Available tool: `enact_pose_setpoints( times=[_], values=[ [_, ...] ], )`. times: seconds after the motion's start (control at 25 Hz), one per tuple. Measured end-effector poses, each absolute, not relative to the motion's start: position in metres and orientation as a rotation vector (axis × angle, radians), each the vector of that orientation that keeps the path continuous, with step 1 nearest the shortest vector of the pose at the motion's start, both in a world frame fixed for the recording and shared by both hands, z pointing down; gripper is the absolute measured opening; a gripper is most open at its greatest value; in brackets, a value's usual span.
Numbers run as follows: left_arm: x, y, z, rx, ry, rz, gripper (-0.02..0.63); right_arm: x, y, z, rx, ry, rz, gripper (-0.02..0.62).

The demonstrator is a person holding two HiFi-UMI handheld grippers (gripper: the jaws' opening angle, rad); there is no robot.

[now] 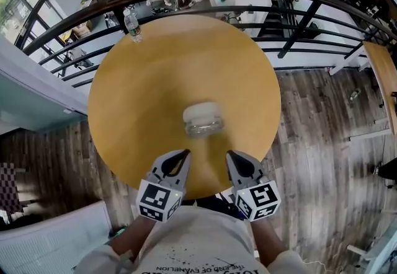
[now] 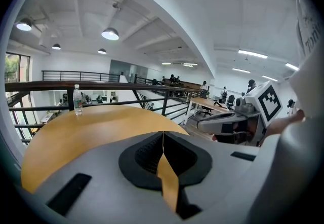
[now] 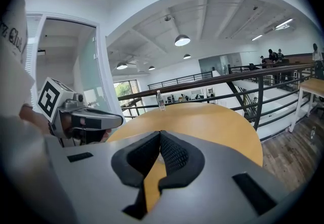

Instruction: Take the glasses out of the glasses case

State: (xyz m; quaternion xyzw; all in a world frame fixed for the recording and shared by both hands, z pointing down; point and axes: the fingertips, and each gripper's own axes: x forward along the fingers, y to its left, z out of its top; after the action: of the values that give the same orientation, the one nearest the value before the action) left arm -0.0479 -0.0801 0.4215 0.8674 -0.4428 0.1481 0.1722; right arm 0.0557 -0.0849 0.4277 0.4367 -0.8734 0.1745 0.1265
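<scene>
Just beyond left hand-held gripper (image 1: pixel 184 154) — glasses case (image 1: pixel 203 119)

Tabletop (image 1: pixel 155 80) open around glasses case (image 1: pixel 203 119); bottle (image 1: pixel 132 25) far edge, well apart.

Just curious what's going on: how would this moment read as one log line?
left gripper: shut, empty | right gripper: shut, empty | glasses case: on table, untouched

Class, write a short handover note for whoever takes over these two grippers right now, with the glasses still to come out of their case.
Left gripper: shut, empty, over the table's near edge.
Right gripper: the same, beside it.
Glasses case: on the table just ahead of both, neither touching it.
Water bottle: at the far edge.
Done: nothing.
Left: open the case, lift the glasses out.
</scene>
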Motion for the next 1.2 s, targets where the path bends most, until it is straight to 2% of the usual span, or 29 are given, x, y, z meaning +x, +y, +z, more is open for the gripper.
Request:
enact_pose_setpoints(
  times=[1.2],
  values=[
    [-0.037, -0.168, 0.522, 2.450, -1.041, 0.637, 0.025, 0.046, -0.145, 0.503, 1.206, -2.457, 0.699, 0.025]
  ],
)
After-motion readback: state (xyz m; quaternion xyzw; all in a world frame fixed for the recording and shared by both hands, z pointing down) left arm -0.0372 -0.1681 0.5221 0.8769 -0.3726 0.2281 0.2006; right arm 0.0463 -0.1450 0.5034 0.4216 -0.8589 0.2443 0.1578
